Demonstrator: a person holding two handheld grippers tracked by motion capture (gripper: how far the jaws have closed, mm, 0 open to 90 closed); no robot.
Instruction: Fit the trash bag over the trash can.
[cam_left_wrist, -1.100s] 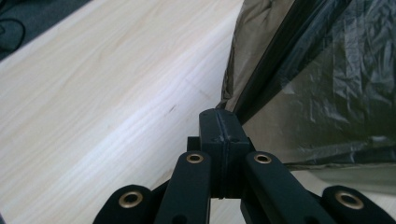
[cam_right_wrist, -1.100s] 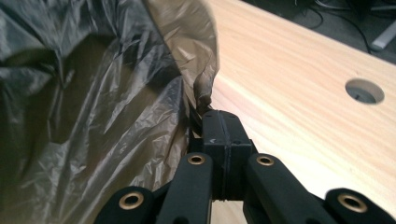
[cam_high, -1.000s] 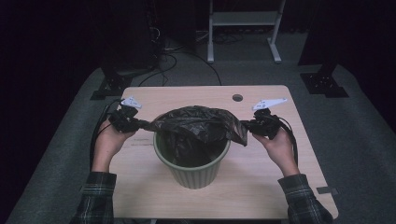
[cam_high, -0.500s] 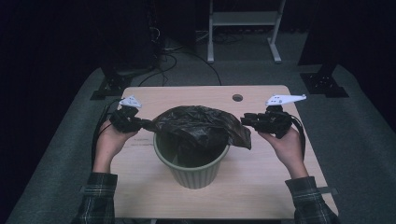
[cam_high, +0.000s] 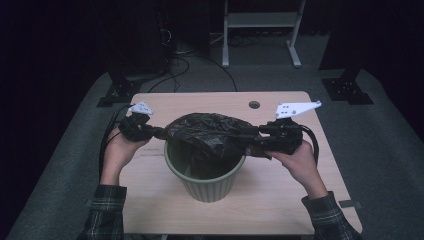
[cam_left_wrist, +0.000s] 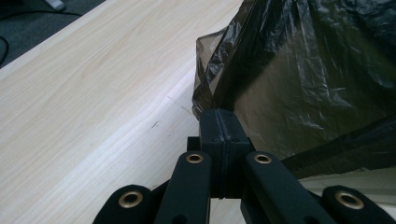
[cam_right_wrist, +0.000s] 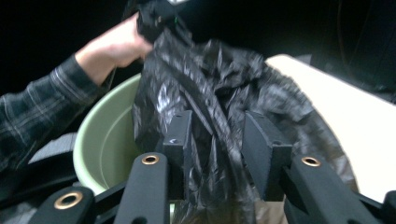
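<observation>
Clenched tight, the left gripper (cam_left_wrist: 223, 140) pinches the edge of a black plastic bag (cam_high: 210, 132) just beside the wooden table (cam_high: 150, 200) surface. Across from it, the right gripper (cam_right_wrist: 219, 149) has just been opening its jaws; they stand apart with bag film bunched between them, not pressed. From the high view, the bag stretches between both grippers, draped over the mouth of a pale green bin (cam_high: 205, 180) standing at the table's middle. A plaid-sleeved hand (cam_right_wrist: 116, 46) holds the far gripper.
</observation>
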